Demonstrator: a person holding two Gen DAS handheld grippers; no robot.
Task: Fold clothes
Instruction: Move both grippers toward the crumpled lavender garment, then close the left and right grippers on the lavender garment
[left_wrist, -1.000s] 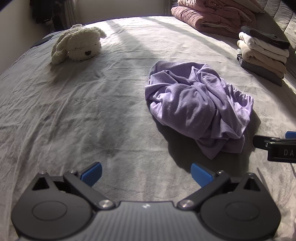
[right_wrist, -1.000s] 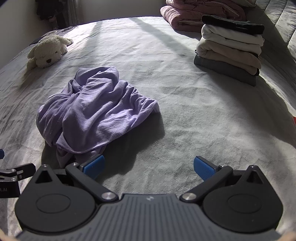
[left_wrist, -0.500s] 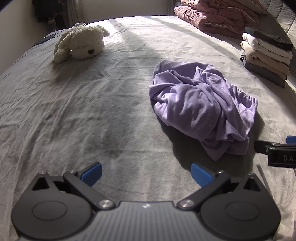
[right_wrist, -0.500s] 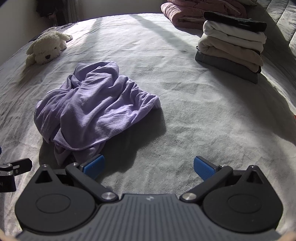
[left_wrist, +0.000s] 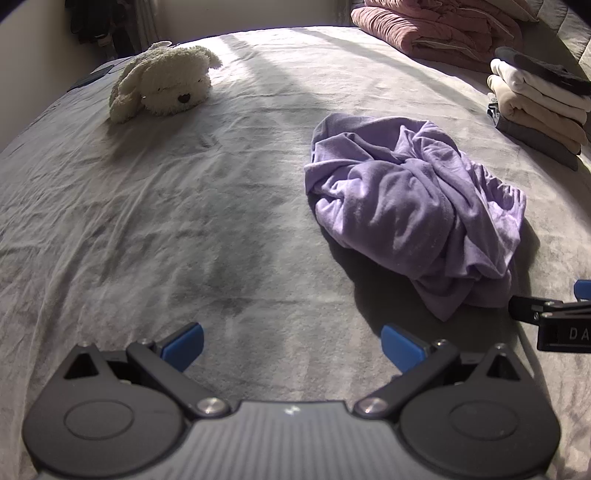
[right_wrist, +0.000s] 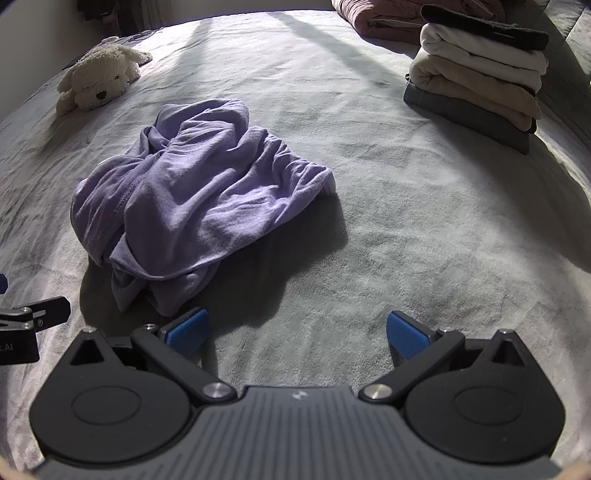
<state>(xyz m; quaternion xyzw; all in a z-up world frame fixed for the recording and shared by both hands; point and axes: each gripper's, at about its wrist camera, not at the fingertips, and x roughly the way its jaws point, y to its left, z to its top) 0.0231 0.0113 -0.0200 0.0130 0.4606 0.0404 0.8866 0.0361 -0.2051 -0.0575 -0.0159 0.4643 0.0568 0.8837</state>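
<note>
- The bed (left_wrist: 229, 221), under a wrinkled grey cover, fills both views, with bands of sun and shadow across it.
- A folded pink quilt (left_wrist: 424, 26) lies at the far edge, at about 1 o'clock in the left wrist view.
- A crumpled lilac garment (left_wrist: 413, 206) lies in a loose heap on the cover, unfolded, at 2 o'clock from the left tongs and 11 o'clock from the right tongs; it casts a dark shadow on its near side.
- A stack of folded clothes (right_wrist: 476, 77), black on top, then cream, beige and grey, stands at 1 o'clock in the right wrist view, well apart from the lilac heap.
- A white plush dog (left_wrist: 162, 85) lies at 11 o'clock in the left wrist view, far from the garment.
- The left tongs (left_wrist: 291, 343) hang over bare cover, blue pads spread wide, holding nothing.
- The right tongs (right_wrist: 297, 332) are likewise spread and empty, the left-hand pad (right_wrist: 186, 332) just beside the heap's near edge; whether it touches cannot be told.
</note>
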